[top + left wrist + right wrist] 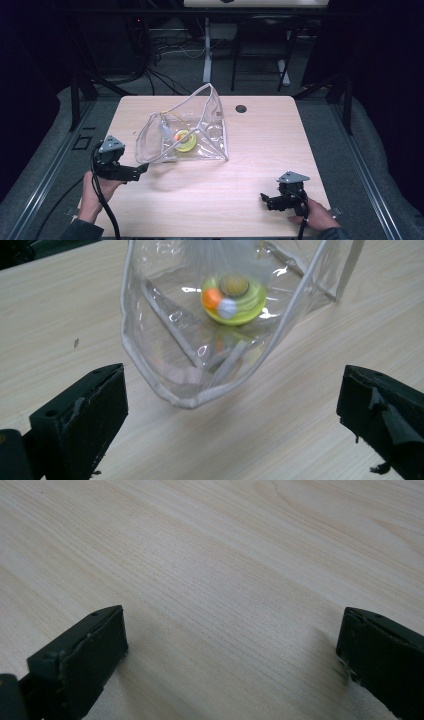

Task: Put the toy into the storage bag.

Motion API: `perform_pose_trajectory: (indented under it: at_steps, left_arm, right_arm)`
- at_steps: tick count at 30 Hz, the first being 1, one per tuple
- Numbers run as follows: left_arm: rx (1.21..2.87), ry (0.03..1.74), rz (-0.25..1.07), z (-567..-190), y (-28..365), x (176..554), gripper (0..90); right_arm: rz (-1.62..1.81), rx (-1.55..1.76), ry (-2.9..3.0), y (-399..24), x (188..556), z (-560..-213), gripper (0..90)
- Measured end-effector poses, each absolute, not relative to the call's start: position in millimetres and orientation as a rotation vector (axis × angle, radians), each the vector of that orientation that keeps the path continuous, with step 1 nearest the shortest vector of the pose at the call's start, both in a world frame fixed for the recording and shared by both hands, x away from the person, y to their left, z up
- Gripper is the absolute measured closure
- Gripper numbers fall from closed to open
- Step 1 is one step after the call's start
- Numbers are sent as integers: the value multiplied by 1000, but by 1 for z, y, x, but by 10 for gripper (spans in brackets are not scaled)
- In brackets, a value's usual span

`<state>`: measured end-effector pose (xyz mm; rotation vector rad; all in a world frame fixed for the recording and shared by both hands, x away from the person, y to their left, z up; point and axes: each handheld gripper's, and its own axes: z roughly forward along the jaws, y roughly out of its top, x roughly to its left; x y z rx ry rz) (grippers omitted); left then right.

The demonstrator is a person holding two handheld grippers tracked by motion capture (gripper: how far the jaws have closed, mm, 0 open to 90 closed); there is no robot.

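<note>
A clear plastic pouch [210, 131] with white edging stands open on the wooden table [260, 155]. Inside it lies a round yellow-green toy [184, 140] with orange and white parts. My left gripper [141, 170] sits at the table's left side, just short of the pouch's near corner. In the left gripper view the pouch [165, 355] and the toy [233, 299] lie straight ahead of the left gripper [232, 405], whose jaws stand wide apart with nothing between them. My right gripper [266, 200] rests at the front right, far from the pouch. It [232, 645] is open over bare wood.
A dark round cable hole [241, 108] sits near the table's far edge. Beyond the table are a white desk leg [207, 55], a dark frame and loose cables on the floor. Grey rails run along both sides of the table.
</note>
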<state>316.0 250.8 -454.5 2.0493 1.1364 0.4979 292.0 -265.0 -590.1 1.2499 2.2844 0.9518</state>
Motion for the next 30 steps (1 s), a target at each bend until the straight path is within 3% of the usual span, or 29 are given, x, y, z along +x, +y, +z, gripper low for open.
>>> perform_pose_trajectory:
  at_steps: [20, 30]
  left_arm:
    - [2050, 1253, 433, -515, 266, 306, 3]
    - [2147, 1310, 431, -535, 271, 312, 2]
  right_arm:
    - [950, 1250, 2285, -265, 292, -590, 0]
    - [950, 1249, 2286, -265, 292, -590, 0]
